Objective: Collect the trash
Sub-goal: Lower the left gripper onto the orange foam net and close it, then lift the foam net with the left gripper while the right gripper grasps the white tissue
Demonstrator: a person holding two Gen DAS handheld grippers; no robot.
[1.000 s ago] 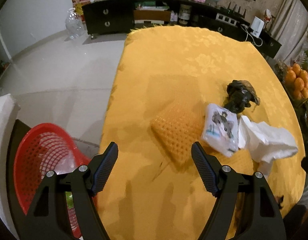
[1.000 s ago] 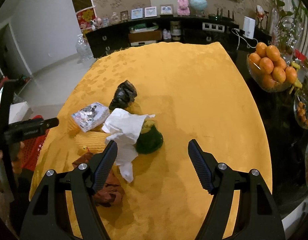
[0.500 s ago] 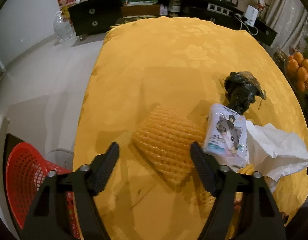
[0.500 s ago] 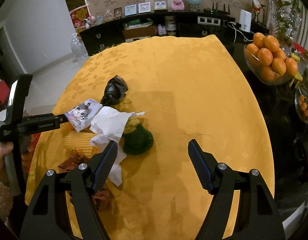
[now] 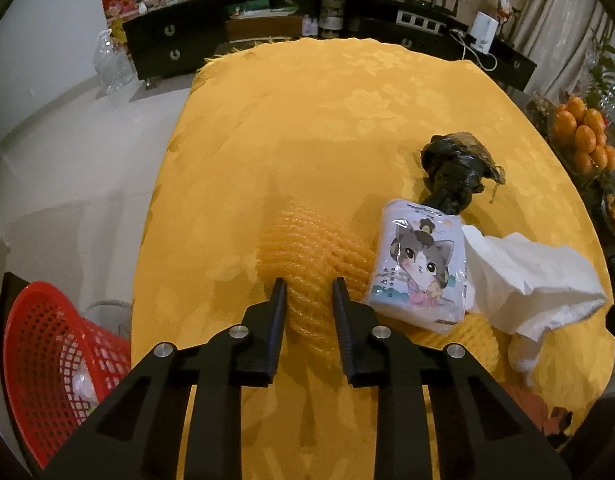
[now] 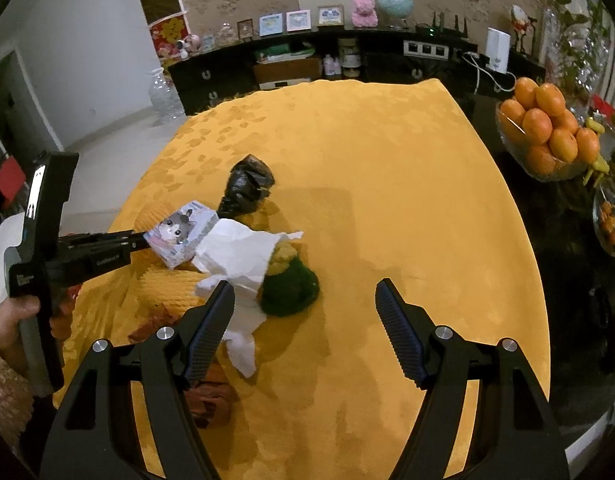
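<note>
Trash mostly still on the table, first piece being gripped

Trash collection is judged to be at an early stage. At the far left of the left wrist view, a red basket (image 5: 47,360) is seen below the table's edge, beside the table; something pale lies inside it, though what it is cannot be told. The basket is taken to be where the rubbish goes.

Moving right, the left gripper (image 5: 307,292) is pointed down at a yellow foam net (image 5: 311,248) lying on the yellow-clothed table (image 5: 307,120) near its left side. The jaws are closing, nearly together, with a bunched ridge of the net pinched between them. The net has not yet been lifted off the cloth.

Just right of the net, a tissue pack (image 5: 419,264) printed with a cartoon cat rests partly over it. Beyond the pack lies a black knotted bag (image 5: 455,172), and to the right a crumpled white paper (image 5: 523,280) is spread out. In the right wrist view a dark green clump (image 6: 291,288) is seen touching that paper, with brown scraps (image 6: 211,396) nearer the front edge.

The right gripper (image 6: 303,324) is held above the table with its jaws well apart and nothing between them; no piece is being handled by it.

By this reckoning, nearly every item is left to be carried to the basket.
</note>
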